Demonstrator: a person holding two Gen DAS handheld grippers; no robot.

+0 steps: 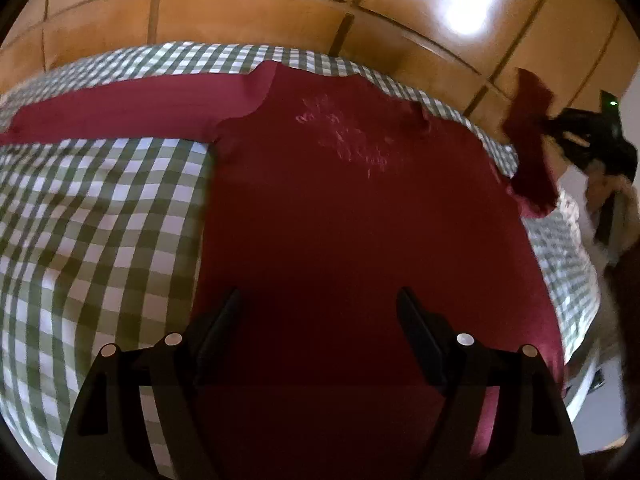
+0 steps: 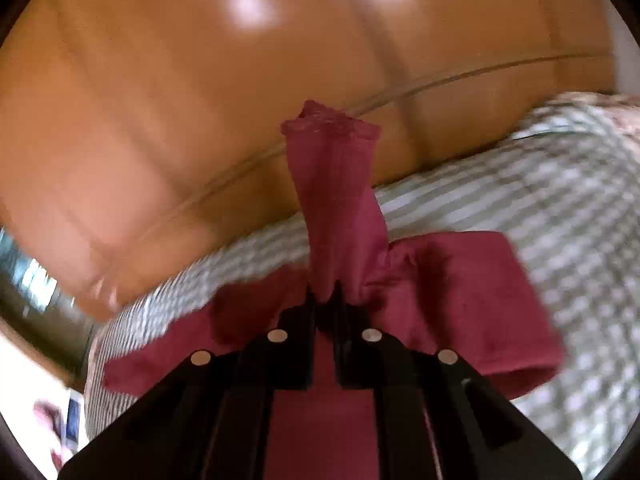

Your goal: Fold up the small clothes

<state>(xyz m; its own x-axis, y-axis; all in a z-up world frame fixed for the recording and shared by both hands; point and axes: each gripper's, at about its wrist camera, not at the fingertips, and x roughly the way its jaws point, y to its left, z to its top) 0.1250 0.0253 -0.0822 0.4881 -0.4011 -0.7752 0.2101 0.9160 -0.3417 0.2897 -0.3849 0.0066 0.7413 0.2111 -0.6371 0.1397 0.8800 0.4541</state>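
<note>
A dark red long-sleeved top (image 1: 340, 208) lies spread flat on a green-and-white checked cloth (image 1: 100, 240), in front of a glossy panelled wooden surface (image 1: 256, 12). In the left wrist view, the garment's body runs lengthwise from the near edge of the frame, beneath the camera, toward the wooden panels, with a faint pale print (image 1: 344, 136) on the chest. One sleeve (image 1: 132, 110) extends straight out to the left, crosswise to the body and flat on the cloth. The left gripper (image 1: 320, 300) hovers over the lower part of the body, its fingers set wide apart and holding nothing. At the right of this view, the other sleeve (image 1: 530, 132) is raised clear of the cloth, its cuff end uppermost, held by the right gripper (image 1: 560, 128). The right wrist view supplies what the left cannot: the right gripper (image 2: 325, 300) has its fingers closed together on the sleeve (image 2: 336, 200), whose cuff (image 2: 330, 124) stands up beyond the fingertips, while the remaining red fabric (image 2: 472, 300) bunches just behind and to the right on the checked cloth (image 2: 540, 184). This view is motion-blurred and does not show the garment's body or far sleeve.
</note>
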